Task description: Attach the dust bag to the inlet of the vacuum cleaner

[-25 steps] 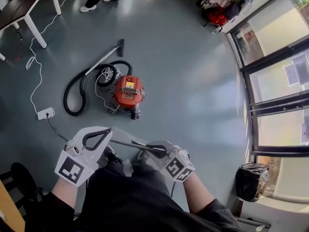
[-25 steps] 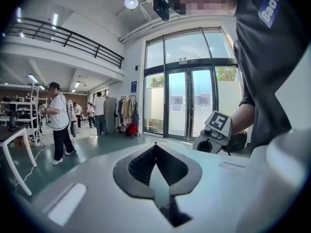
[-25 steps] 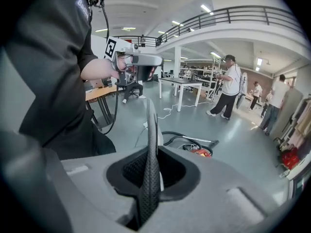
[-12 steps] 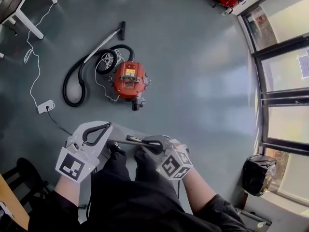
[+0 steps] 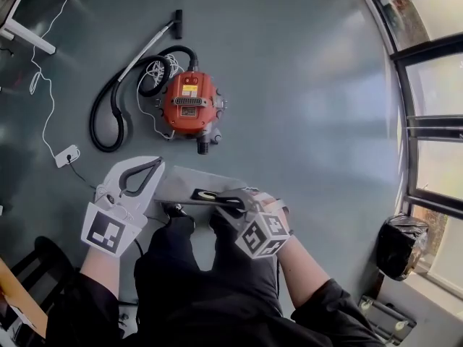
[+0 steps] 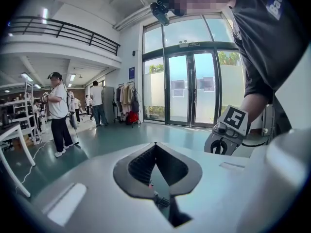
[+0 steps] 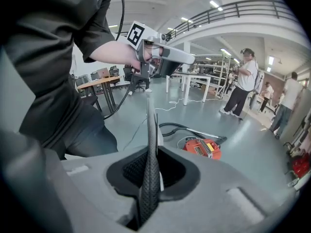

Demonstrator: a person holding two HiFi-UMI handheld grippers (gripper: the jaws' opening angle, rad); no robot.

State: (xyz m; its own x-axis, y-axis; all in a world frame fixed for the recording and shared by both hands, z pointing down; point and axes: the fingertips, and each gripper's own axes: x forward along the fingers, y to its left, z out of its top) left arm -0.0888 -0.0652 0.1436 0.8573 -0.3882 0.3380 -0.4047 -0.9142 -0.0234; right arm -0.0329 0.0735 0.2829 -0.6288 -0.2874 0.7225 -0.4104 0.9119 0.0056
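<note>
The red vacuum cleaner (image 5: 189,105) stands on the grey floor ahead of me, and shows small in the right gripper view (image 7: 203,148). I hold a flat grey dust bag (image 5: 189,183) level between my hands. My right gripper (image 5: 221,199) is shut on it at its black collar (image 5: 208,194). In the right gripper view the bag (image 7: 148,113) runs edge-on out of the closed pads. My left gripper (image 5: 158,166) is shut at the bag's left edge. Its own view (image 6: 155,147) shows nothing between the pads, and I cannot tell whether it touches the bag.
A black hose (image 5: 108,118) curls left of the vacuum, with the wand (image 5: 152,45) lying beyond it. A white cable leads to a power strip (image 5: 67,155). A black bin bag (image 5: 404,244) sits by the glass doors at right. People stand further off (image 7: 243,84).
Both grippers and the bag have sunk toward the floor. The bag, thin and edge-on before, now shows its flat face. The vacuum sits higher in the head view.
</note>
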